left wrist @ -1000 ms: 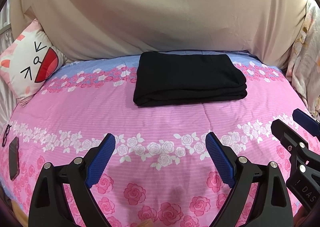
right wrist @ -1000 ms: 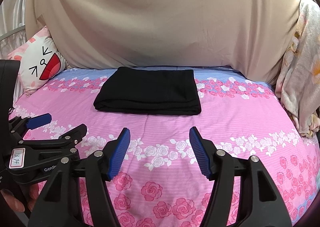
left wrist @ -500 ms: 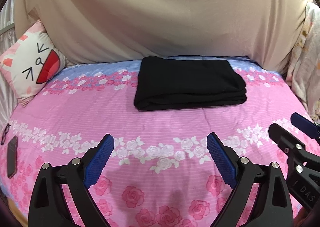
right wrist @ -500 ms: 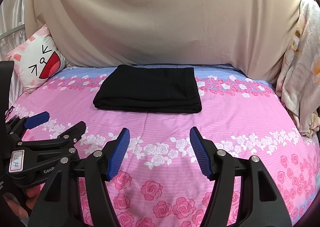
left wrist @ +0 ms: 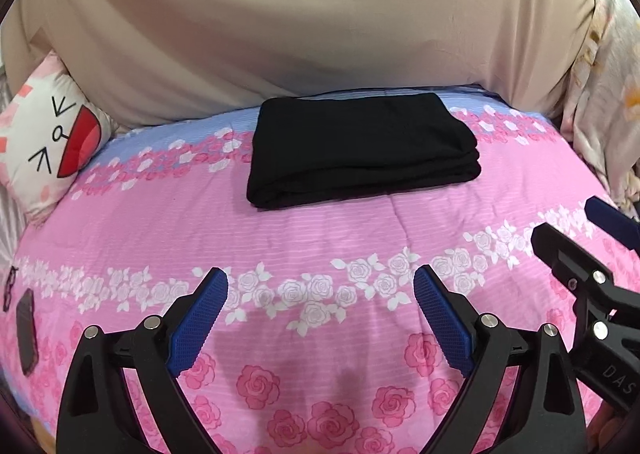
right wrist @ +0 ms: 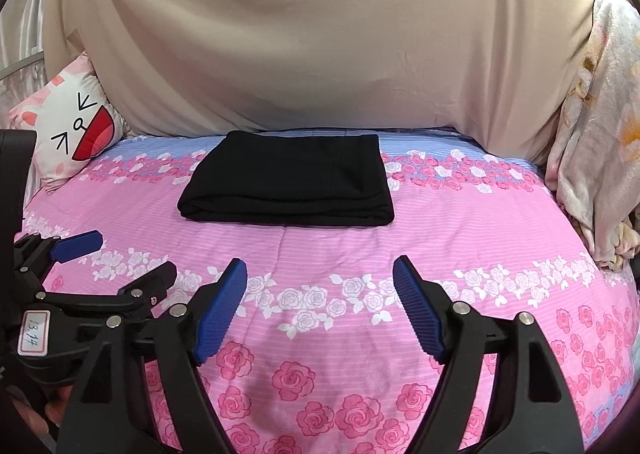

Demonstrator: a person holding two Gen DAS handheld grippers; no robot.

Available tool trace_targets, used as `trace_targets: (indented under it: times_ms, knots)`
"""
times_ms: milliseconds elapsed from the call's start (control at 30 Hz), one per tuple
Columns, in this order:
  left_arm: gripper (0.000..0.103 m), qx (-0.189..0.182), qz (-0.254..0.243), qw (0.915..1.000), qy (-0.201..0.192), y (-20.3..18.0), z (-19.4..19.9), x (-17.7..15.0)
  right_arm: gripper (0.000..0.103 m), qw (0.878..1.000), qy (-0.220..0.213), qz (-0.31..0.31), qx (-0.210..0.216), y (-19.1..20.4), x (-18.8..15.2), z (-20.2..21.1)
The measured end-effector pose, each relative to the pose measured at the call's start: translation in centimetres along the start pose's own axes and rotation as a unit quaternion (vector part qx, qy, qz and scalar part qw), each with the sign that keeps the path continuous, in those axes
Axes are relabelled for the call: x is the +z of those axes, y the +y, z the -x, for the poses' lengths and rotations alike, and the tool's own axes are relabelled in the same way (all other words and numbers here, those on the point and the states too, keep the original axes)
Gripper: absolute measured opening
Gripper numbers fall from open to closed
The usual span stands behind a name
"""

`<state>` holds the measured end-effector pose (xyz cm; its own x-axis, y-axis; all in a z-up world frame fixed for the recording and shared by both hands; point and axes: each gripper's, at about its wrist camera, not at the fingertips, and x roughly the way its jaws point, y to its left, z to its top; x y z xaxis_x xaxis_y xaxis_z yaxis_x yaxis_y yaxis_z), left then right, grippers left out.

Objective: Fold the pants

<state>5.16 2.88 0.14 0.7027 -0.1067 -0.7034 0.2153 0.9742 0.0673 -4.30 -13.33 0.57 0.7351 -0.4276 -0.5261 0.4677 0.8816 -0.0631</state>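
Note:
Black pants (left wrist: 360,147) lie folded into a flat rectangular stack on the pink flowered bedspread (left wrist: 320,246), toward the far side of the bed; the right wrist view shows the pants (right wrist: 288,181) too. My left gripper (left wrist: 320,296) hovers over the near part of the bed, well short of the pants, open with nothing between its blue pads. My right gripper (right wrist: 320,288) hangs beside it on the right, its jaws opening wider, and nothing is between them. Each gripper shows at the edge of the other's view.
A white cat-face pillow (left wrist: 48,145) leans at the far left. Beige fabric (left wrist: 300,25) drapes behind the bed. A pale flowered blanket (right wrist: 596,157) hangs at the right edge. A dark phone (left wrist: 26,330) and black glasses (left wrist: 10,286) lie at the bed's left edge.
The right gripper's jaws have spread wider. The left wrist view has shifted slightly, so the pants sit a little further off and more tilted.

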Motion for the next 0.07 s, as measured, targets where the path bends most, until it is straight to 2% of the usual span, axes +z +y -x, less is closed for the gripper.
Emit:
trace_targets:
  times_ms: [67]
  knots:
    - [0.092,-0.002,0.004,1.0000,0.005,0.01,-0.10,-0.07,0.074,1.000,0.001,-0.001,0.000,-0.03,-0.01,0.01]
